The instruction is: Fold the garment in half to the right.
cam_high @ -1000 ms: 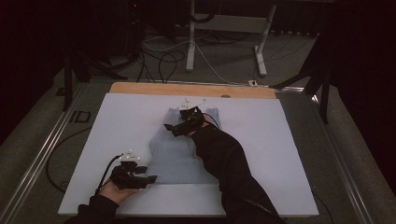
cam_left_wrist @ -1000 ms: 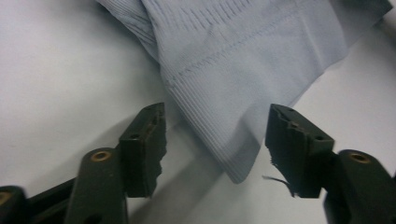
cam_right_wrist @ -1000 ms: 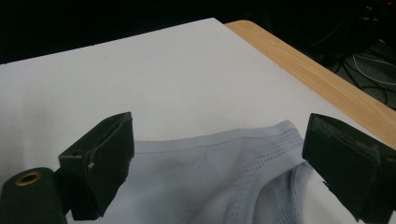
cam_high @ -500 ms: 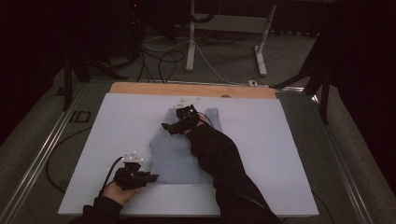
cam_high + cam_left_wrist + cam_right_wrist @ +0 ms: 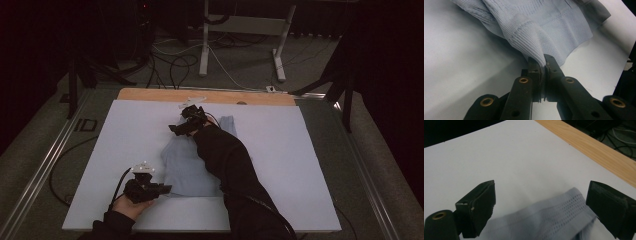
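Observation:
A light blue knit garment (image 5: 186, 167) lies on the white board (image 5: 300, 150), partly under the person's right sleeve. My left gripper (image 5: 164, 189) sits at the garment's near left corner. In the left gripper view its jaws have just closed, and the left gripper (image 5: 544, 65) is shut on the ribbed hem (image 5: 529, 42), which is drawn up into a fold. My right gripper (image 5: 174, 130) hovers at the garment's far left corner. In the right gripper view, the right gripper (image 5: 544, 197) stands wide open, with the garment's perforated edge (image 5: 559, 217) lying low between its fingers, untouched.
A wooden strip (image 5: 150, 95) runs along the board's far edge, with a small white item (image 5: 192, 101) on it. Metal rails (image 5: 45, 170) flank the table. Cables and white stand legs (image 5: 205, 50) lie on the floor beyond.
My right gripper has slid left along the garment's far edge to its corner. The left hand has stayed at the near corner.

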A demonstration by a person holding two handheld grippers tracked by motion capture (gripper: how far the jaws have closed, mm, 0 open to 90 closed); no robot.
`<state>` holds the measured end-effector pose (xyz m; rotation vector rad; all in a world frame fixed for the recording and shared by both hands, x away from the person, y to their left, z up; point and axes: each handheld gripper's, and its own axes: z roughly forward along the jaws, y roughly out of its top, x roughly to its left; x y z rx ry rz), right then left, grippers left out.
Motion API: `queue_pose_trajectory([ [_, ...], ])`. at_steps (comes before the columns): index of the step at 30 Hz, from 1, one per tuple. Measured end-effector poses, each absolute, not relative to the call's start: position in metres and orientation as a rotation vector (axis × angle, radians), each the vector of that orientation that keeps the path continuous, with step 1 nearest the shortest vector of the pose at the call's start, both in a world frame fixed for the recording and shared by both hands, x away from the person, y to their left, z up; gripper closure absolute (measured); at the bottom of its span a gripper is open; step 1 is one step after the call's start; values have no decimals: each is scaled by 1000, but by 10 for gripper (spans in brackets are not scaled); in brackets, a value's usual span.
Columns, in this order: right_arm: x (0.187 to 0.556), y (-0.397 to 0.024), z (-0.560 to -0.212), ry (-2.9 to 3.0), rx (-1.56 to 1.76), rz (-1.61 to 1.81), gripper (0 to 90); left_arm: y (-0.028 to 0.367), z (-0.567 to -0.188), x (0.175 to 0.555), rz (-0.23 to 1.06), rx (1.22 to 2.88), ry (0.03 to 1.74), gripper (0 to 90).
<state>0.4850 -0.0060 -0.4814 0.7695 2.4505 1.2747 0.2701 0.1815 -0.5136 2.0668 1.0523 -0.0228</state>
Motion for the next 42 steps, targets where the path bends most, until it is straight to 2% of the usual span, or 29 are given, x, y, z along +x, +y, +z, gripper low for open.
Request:
queue_pose_trajectory([
  [6,496,2,-482,2442,845,1248,92,183,-515,270,-28,2052,1048,859],
  [9,505,8,-485,2406,947,1144,208,184,-515,271,-35,2043,1052,860],
  [10,507,9,-486,2394,964,1117,280,184,-515,271,-36,2041,1052,860],
  [11,507,9,-486,2394,964,1117,280,184,-515,271,-37,2040,1050,860],
  [15,515,13,-491,2384,1005,1030,385,185,-514,271,-45,2028,1054,860],
  [18,522,17,-495,2393,1029,972,426,184,-514,271,-42,2024,1055,860],
  [27,531,26,-508,2429,1047,848,467,183,-512,271,-36,2025,1055,860],
  [31,530,29,-512,2461,1026,786,554,183,-512,270,-31,2029,1055,860],
  [36,531,26,-517,2482,1011,761,600,182,-512,269,-26,2028,1058,860],
  [38,532,25,-516,2478,995,741,684,182,-513,270,-29,2025,1063,860],
  [42,532,25,-516,2467,994,731,748,183,-513,270,-30,2022,1066,861],
])
